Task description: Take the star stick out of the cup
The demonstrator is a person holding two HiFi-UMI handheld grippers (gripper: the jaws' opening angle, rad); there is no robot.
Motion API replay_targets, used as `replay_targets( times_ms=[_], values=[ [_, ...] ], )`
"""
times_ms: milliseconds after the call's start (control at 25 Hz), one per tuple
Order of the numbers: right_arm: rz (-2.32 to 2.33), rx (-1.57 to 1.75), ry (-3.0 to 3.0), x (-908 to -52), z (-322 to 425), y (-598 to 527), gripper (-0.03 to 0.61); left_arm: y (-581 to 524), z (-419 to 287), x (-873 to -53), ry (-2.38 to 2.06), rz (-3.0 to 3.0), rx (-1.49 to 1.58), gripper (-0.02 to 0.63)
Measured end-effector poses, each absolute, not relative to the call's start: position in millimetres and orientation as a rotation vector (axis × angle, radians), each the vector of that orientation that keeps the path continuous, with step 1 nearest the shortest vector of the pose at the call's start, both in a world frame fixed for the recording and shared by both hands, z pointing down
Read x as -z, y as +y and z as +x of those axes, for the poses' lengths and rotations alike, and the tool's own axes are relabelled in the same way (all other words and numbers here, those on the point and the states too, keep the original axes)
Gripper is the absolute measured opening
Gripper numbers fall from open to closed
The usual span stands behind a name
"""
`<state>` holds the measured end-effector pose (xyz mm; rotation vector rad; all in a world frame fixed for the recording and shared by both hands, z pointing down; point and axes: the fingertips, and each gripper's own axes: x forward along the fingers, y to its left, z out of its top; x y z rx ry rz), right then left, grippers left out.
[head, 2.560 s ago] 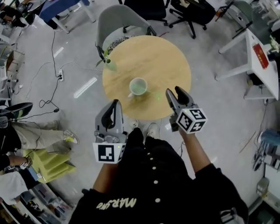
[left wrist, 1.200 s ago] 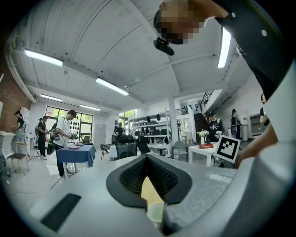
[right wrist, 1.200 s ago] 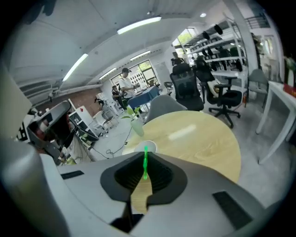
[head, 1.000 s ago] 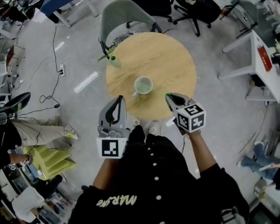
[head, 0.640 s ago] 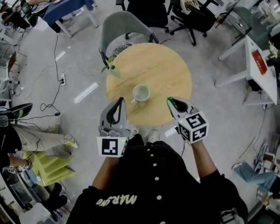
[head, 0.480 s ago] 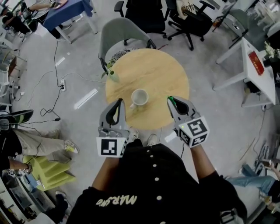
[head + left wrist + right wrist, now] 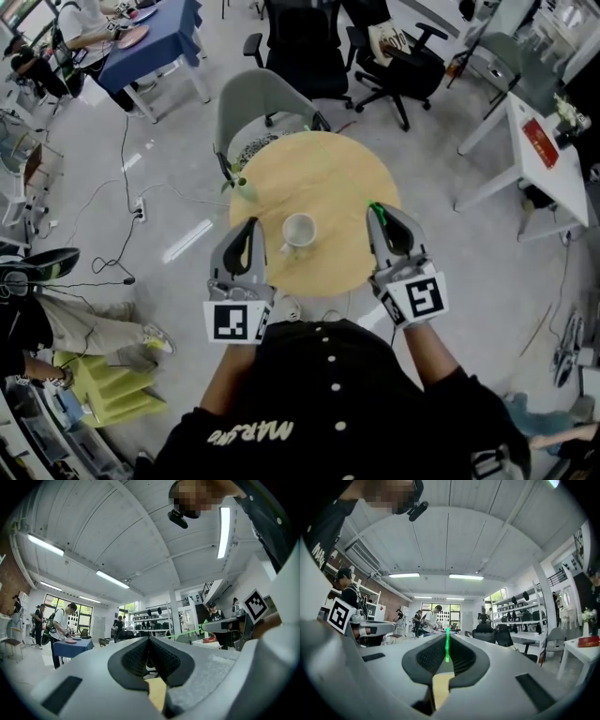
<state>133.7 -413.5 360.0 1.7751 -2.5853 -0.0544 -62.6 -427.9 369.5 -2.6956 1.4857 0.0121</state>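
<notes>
A white cup [image 7: 299, 230] stands near the middle of the round wooden table [image 7: 328, 169]. My right gripper [image 7: 380, 214] is to the right of the cup and well above the table. It is shut on a thin green stick [image 7: 375, 210] that pokes out past its tips. In the right gripper view the stick [image 7: 447, 644] stands upright between the pads of the right gripper [image 7: 446, 657]; its star end is not visible. My left gripper [image 7: 247, 228] hovers left of the cup, and in its own view the left gripper [image 7: 150, 644] is shut with nothing held.
A small vase with a green sprig [image 7: 240, 187] stands at the table's left edge. Behind the table are a grey chair [image 7: 262, 103] and black office chairs [image 7: 305, 47]. A white desk [image 7: 544, 159] is at the right. Cables [image 7: 122, 225] lie on the floor.
Both grippers have risen away from the table, the right one more, carrying the green stick. The right gripper has also tipped up toward level. The cup has stayed in place.
</notes>
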Motion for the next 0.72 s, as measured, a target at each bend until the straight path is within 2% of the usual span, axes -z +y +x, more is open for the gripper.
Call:
replay_targets(
  times_ms=[360,720],
  values=[
    [1.869,0.201,-2.613,-319,138,-414,0.02,-435,-81,-339,1.52,-2.62,-0.093,-0.006],
    [1.885,0.246,-2.583,-318,135,-418,0.018,-436,-81,-341,1.488,-2.612,-0.053,-0.006]
  ],
)
